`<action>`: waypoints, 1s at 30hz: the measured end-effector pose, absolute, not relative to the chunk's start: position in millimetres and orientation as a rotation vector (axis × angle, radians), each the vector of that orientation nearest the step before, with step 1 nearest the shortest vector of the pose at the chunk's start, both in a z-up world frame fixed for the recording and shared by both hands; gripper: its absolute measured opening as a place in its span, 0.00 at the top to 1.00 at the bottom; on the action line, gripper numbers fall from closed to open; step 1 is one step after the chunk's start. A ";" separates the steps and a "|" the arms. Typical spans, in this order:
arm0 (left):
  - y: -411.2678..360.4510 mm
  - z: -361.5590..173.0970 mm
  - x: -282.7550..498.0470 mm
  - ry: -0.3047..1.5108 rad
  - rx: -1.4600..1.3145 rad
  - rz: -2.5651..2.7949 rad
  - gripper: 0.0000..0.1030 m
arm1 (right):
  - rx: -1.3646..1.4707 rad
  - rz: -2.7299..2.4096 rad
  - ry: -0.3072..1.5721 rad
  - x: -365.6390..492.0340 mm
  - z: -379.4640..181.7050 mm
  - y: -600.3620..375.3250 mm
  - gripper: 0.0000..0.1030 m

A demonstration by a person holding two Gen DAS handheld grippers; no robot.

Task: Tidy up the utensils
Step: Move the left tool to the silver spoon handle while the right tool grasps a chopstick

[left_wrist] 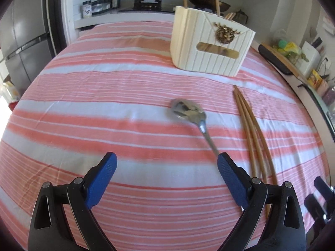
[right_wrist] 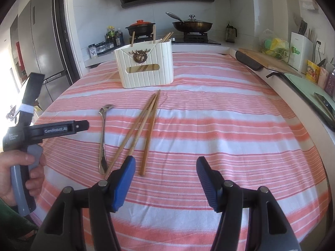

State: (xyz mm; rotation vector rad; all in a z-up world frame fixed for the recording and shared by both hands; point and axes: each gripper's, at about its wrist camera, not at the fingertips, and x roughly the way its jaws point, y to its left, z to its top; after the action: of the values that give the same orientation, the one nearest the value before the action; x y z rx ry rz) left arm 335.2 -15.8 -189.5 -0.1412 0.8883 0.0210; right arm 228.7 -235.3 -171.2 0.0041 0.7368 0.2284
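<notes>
A metal spoon (left_wrist: 188, 109) lies on the striped tablecloth (left_wrist: 104, 104), bowl away from me, its handle running back behind the right finger of my left gripper (left_wrist: 167, 160). That gripper is open and holds nothing. Three wooden chopsticks (left_wrist: 250, 125) lie just right of the spoon. In the right wrist view the spoon (right_wrist: 103, 133) and the chopsticks (right_wrist: 144, 123) lie ahead and left of my right gripper (right_wrist: 165, 164), which is open and holds nothing. A white ribbed utensil holder (right_wrist: 144, 67) stands further back with several chopsticks sticking up in it.
A hand holds the left gripper's handle (right_wrist: 23, 146) at the left edge. A fridge (right_wrist: 41, 52) stands to the left. Behind the table is a stove with a pot (right_wrist: 140, 28) and a pan (right_wrist: 191, 26). A cutting board (right_wrist: 270, 60) and containers fill the right counter.
</notes>
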 end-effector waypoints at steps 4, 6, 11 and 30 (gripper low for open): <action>-50.6 -199.7 355.6 0.896 -0.003 0.042 0.06 | -0.015 0.251 0.728 223.6 -170.4 -224.9 0.40; -53.8 -205.1 357.6 0.907 0.041 0.061 0.06 | -0.013 0.249 0.729 219.2 -170.6 -225.3 0.40; -24.3 -200.5 342.2 0.899 0.013 0.075 0.05 | 0.005 0.214 0.743 212.2 -173.5 -238.1 0.40; -0.7 -206.1 310.2 0.930 -0.041 0.094 0.06 | -0.003 0.237 0.726 231.0 -168.9 -225.4 0.40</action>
State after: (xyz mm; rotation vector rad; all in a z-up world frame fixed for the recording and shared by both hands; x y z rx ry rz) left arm 310.2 -0.7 -206.1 -0.0406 0.9299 0.0942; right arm 231.0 -225.4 -168.9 -0.0033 0.7263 0.2374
